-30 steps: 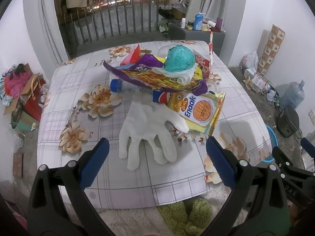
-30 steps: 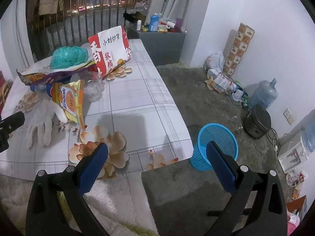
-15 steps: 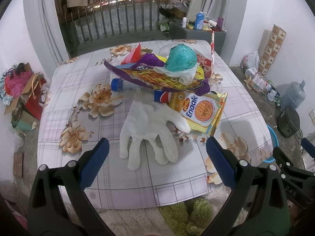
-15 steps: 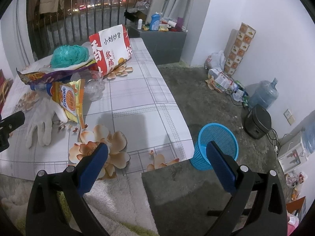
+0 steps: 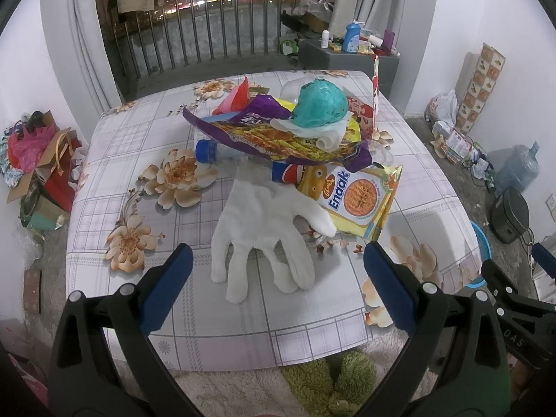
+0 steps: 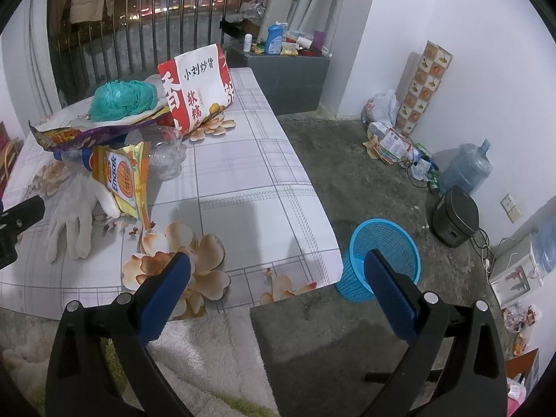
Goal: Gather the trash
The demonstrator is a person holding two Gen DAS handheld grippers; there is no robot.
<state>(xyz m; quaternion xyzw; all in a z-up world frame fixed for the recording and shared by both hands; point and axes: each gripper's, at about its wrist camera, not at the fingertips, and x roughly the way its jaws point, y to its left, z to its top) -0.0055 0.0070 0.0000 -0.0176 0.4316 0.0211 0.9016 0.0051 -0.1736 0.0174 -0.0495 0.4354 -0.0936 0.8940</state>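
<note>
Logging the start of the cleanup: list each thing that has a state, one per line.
Left gripper: open, holding nothing.
Right gripper: open, holding nothing.
Glove: flat on the table, fingers toward the camera.
Enaak packet: lying partly on the glove.
Purple wrapper: torn open, atop the pile.
Teal bag: crumpled, on top.
Red-white bag: upright.
Bin: upright on the floor; no trash visible inside.

The left wrist view looks down from the near edge of the counter [image 5: 114,215], fairly close, centred on the white glove [image 5: 264,229]. The right wrist view faces the counter's right corner and the floor; both show the glove and the blue basket [image 6: 384,260].
</note>
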